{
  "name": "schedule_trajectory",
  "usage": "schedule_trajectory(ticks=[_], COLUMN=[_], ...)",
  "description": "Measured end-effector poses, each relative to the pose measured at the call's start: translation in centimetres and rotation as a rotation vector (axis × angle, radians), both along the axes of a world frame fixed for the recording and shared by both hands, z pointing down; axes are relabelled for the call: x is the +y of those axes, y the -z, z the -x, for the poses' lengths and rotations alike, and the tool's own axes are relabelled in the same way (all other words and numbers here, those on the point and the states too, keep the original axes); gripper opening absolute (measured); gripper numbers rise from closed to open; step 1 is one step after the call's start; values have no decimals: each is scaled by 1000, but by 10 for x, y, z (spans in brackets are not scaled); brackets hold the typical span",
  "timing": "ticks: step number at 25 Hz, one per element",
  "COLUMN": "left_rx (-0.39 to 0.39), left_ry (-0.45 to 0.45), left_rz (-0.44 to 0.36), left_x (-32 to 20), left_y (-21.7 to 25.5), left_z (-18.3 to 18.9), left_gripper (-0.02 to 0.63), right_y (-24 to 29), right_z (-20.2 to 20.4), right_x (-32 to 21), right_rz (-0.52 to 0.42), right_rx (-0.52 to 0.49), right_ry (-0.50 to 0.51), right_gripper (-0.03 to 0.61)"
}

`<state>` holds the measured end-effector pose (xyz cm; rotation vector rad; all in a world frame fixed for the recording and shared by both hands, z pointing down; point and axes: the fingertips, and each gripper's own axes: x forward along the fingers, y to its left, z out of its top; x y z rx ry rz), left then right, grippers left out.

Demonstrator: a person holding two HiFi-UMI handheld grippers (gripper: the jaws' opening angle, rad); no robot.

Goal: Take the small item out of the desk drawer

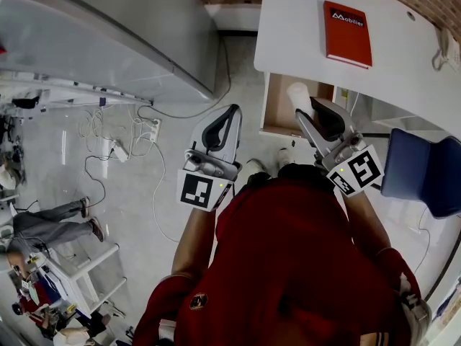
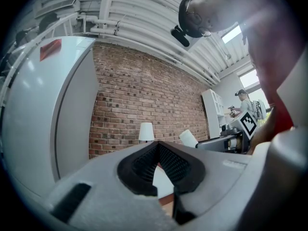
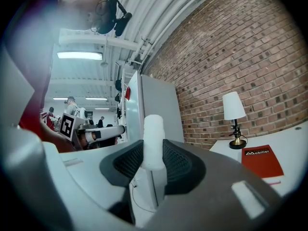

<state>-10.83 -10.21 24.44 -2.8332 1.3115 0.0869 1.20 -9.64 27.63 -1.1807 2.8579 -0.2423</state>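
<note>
Right gripper view: the right gripper (image 3: 154,148) clamps the small white cylinder (image 3: 154,129) mid-body, pointing to 12 o'clock above the open drawer (image 1: 277,114). It seems light and crushable. The left gripper (image 2: 158,146) is closed and empty.

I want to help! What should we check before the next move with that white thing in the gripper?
1. Grip: ok. The right gripper is shut on the white item, with a pad on each side.
2. Item straight: ok. It stands upright between the jaws.
3. Other gripper free: ok. The left gripper has its tips together and holds nothing.
4. Drawer closed: not ok. The drawer stands open below the item.
5. Spot to put it down: ok. The desk is bare beside the red book.
6. Drawer emptied: cannot tell. The gripper hides part of it.
</note>
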Motion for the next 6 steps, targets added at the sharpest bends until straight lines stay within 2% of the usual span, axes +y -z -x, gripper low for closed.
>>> schedule_trajectory(ticks=[6], left_rx=[1], left_ry=[0], left_rz=[5], left_x=[3], left_y=[-4], left_z=[1], left_gripper=[3], right_y=[-5], right_z=[-1], right_x=[4], right_rz=[7], right_rx=[3], right_ry=[-4], right_gripper=[138])
